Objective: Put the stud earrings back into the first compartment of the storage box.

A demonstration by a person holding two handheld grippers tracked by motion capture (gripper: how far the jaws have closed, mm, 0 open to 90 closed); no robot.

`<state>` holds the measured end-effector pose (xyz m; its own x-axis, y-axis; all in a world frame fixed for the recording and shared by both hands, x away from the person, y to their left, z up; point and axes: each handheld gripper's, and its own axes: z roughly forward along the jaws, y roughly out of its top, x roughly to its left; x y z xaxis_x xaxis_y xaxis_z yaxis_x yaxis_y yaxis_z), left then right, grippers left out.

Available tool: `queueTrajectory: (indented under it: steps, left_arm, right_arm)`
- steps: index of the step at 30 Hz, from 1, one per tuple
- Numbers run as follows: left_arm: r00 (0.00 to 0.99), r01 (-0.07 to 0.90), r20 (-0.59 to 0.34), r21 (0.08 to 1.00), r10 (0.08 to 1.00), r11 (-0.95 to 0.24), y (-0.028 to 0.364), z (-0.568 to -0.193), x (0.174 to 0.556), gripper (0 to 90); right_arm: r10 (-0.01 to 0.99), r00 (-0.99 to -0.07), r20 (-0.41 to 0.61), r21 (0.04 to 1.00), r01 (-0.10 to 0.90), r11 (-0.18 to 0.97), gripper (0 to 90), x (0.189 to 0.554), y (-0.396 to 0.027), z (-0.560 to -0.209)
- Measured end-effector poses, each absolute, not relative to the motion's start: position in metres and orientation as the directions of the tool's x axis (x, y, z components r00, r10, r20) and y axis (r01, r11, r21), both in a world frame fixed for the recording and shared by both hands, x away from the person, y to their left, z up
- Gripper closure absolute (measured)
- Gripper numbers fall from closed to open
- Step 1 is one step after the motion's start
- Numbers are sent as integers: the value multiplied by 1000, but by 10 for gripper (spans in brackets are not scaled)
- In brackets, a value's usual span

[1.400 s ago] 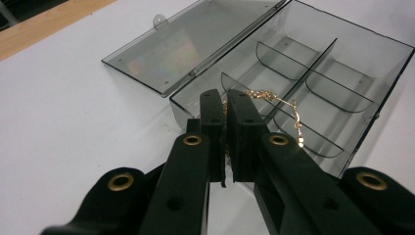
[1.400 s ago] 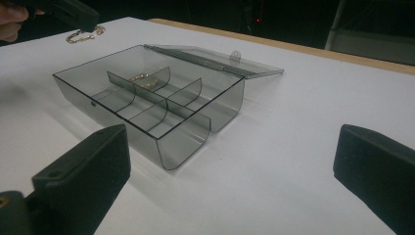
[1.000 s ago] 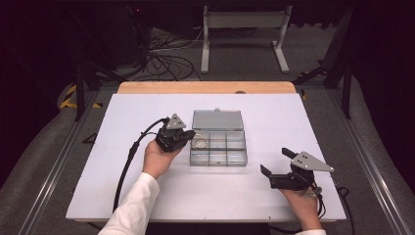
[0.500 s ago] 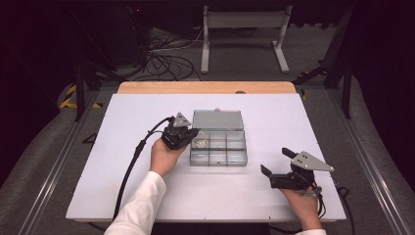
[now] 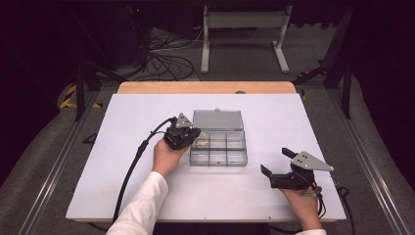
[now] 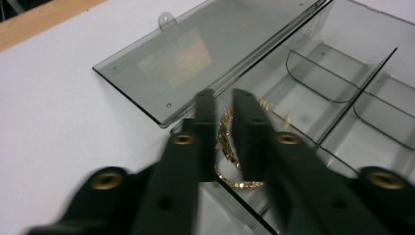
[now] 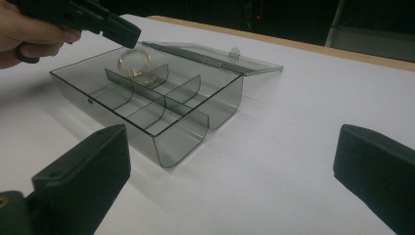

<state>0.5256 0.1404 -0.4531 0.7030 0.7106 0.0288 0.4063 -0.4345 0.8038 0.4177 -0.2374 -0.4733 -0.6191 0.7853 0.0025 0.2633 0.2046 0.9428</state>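
Two grippers in use, one per hand, over the white bench (image 5: 122, 161). Landmark: the clear compartment box (image 5: 218, 147), lid (image 5: 218, 119) folded flat behind it on the far side. My left gripper (image 6: 222, 105) sits at the box's near-left corner cell, tips angled down into it. Its jaws have just been opening; a narrow gap now stands between them, and the gold chain (image 6: 227, 147) lies in that gap and below it, coiled on the cell floor. The pads do not appear to press on the chain, so I record it as released. In the right gripper view the chain (image 7: 134, 63) shows as a gold loop inside the same corner cell, directly under the left gripper (image 7: 110, 27). My right gripper (image 5: 276, 164) rests on the bench well to the right of the box and nearer to me, jaws spread wide with nothing between them.
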Motion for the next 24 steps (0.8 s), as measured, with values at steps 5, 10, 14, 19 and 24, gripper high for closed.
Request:
queueTrajectory:
  steps: [5, 10, 14, 19, 24]
  left_arm:
    - [698, 396, 23, 820, 716, -413, 146, -446, 524, 461]
    - [687, 388, 19, 836, 727, -388, 152, -440, 520, 304]
    - [686, 382, 6, 848, 728, -367, 158, -437, 516, 251]
    - [683, 369, 17, 855, 730, -364, 168, -436, 511, 214]
    - [675, 362, 16, 864, 737, -350, 178, -435, 504, 164]
  right_arm:
    - [785, -620, 2, 943, 263, 206, 14, 418, -237, -473]
    - [786, -618, 1, 943, 263, 206, 14, 418, -237, -474]
    - [787, -617, 4, 943, 263, 202, 13, 418, -237, -474]
    - [788, -616, 13, 944, 266, 193, 9, 418, -237, -474]
    - [792, -610, 17, 945, 270, 187, 6, 418, -237, -474]
